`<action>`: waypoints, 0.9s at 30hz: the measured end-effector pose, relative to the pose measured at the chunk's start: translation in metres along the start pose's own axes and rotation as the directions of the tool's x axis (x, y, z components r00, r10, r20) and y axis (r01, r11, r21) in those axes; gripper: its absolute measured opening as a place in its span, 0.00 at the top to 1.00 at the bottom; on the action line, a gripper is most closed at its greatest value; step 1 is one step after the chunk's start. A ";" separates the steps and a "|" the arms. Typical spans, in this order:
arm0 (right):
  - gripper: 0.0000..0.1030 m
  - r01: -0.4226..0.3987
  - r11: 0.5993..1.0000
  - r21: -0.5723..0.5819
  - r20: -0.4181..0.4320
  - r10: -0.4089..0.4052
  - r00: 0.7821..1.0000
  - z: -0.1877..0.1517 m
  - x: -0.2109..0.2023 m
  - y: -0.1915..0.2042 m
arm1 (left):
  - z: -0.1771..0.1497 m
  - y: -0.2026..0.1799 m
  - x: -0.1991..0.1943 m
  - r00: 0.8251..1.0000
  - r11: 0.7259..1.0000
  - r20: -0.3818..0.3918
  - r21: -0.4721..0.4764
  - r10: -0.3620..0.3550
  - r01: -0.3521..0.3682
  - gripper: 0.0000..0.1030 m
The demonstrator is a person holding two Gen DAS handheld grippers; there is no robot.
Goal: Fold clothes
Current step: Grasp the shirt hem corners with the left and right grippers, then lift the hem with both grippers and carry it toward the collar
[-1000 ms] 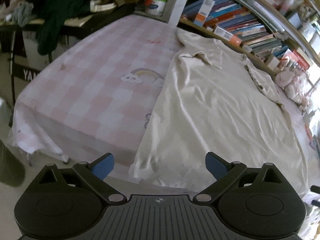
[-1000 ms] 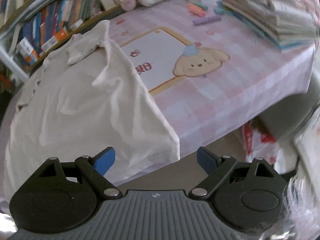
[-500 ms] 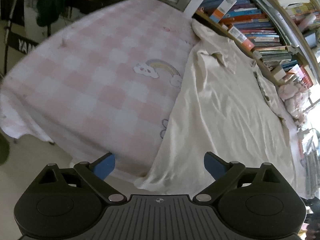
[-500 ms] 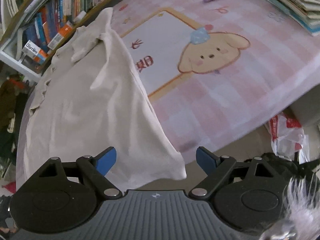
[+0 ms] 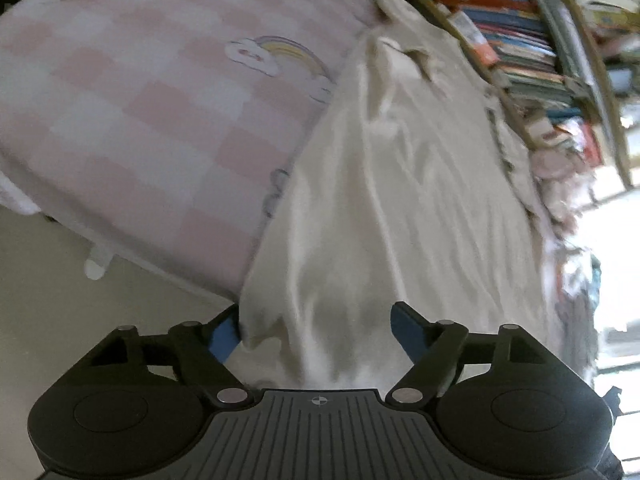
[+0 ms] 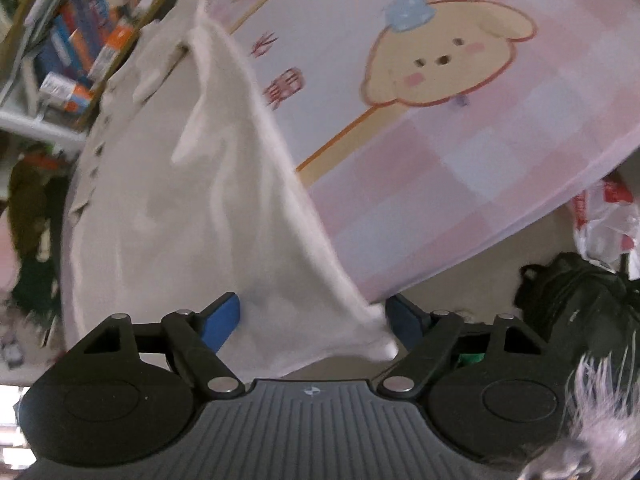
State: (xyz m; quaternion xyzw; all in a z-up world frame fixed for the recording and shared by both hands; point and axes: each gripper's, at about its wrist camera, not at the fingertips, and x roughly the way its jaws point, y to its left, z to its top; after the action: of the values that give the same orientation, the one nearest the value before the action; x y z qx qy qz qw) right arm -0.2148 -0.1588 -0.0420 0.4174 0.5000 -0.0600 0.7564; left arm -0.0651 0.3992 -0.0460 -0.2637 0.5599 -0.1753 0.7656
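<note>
Left wrist view: a cream shirt [image 5: 404,200] lies spread flat on the pink checked cloth [image 5: 132,120] covering the table, soft wrinkles running along its length. Its long axis runs from the near edge toward the bookshelf [image 5: 516,52] at the far side, collar end far, hem near. The hem's left corner hangs just over the table edge, sitting between the blue pads of the left gripper [image 5: 316,334], whose jaws are spread wide around the fabric and not pinching it.

Right wrist view: the same shirt [image 6: 192,208] fills the left half, buttons visible along its left side, while its right hem corner droops off the near edge. The right gripper [image 6: 314,320] has its jaws spread, the corner lying between them. To the right, a cartoon dog print [image 6: 444,60] shows on the cloth.
</note>
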 end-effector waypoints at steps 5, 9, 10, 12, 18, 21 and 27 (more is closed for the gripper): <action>0.28 -0.038 0.995 -0.088 -0.055 0.033 0.998 -0.001 -0.005 0.006 | 0.004 0.003 -0.005 0.997 0.997 -0.030 0.019 -0.078 0.078 0.22; 0.42 -0.045 0.989 -0.144 -0.083 0.033 0.996 -0.003 -0.003 0.010 | 0.005 0.010 -0.006 0.989 0.990 -0.040 0.013 -0.141 0.141 0.22; 0.47 -0.046 0.985 -0.164 -0.086 0.032 0.996 -0.004 -0.003 0.010 | 0.004 0.011 -0.009 0.988 0.988 -0.037 0.017 -0.152 0.152 0.22; 0.50 -0.046 0.980 -0.195 -0.081 0.031 0.996 -0.007 -0.003 0.010 | 0.002 0.010 -0.012 0.987 0.987 -0.031 0.041 -0.155 0.156 0.23; 0.64 -0.079 0.970 -0.231 -0.069 0.064 0.996 -0.013 -0.008 0.007 | -0.004 0.008 -0.011 0.994 0.991 -0.040 0.091 -0.099 0.102 0.54; 0.74 -0.094 0.966 -0.240 -0.063 0.081 0.995 -0.016 -0.011 0.007 | -0.007 0.011 -0.016 0.993 0.990 -0.027 0.085 -0.113 0.115 0.55; 0.85 -0.060 0.954 -0.292 -0.041 0.050 0.998 -0.023 -0.016 0.013 | -0.009 0.026 -0.030 0.987 0.987 0.006 0.037 -0.160 0.160 0.55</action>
State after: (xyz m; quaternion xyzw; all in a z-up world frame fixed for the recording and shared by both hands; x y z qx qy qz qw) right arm -0.2326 -0.1400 -0.0248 0.3152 0.5041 0.0429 0.8029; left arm -0.0838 0.4351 -0.0412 -0.2947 0.5303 -0.2450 0.7563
